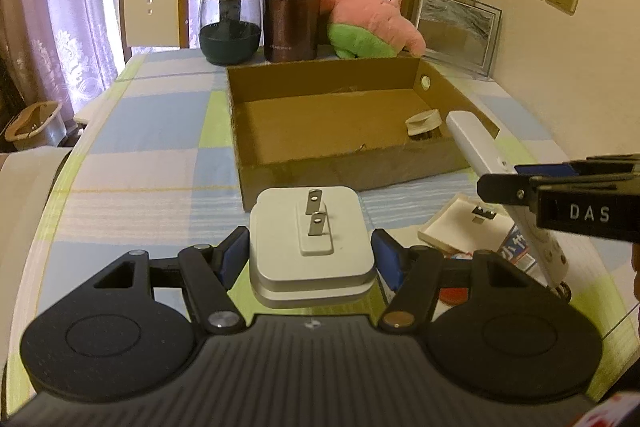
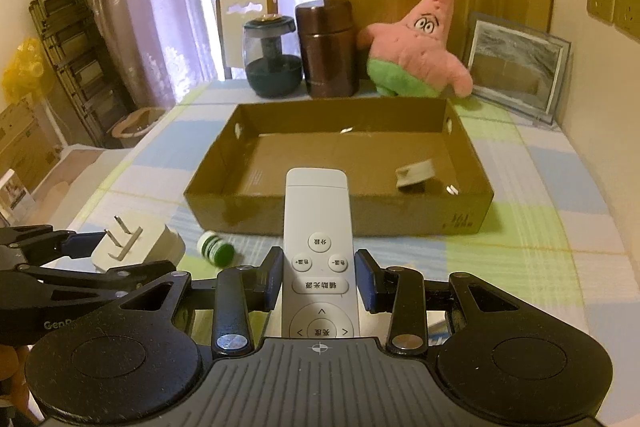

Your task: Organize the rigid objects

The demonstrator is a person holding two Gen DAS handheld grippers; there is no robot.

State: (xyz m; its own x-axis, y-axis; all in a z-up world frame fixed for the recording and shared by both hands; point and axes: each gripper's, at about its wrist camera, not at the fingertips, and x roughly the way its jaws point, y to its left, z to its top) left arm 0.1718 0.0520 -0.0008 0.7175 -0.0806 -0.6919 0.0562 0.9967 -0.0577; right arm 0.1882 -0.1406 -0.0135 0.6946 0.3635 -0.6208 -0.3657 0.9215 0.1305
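Checked surface (image 2: pixel 540 227): cardboard box (image 2: pixel 340 223) lies straight ahead of both claws. Left claw (image 1: pixel 312 255) clamped on plug adapter (image 1: pixel 312 247); right claw (image 2: pixel 320 281) clamped on remote (image 2: pixel 318 227), long axis aimed at box.

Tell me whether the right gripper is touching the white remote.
Touching: in the right wrist view the right gripper has both blue pads pressed against the sides of the white remote.

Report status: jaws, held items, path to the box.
Left gripper clamps charger. Right gripper clamps remote. Cardboard box ahead, nothing between.
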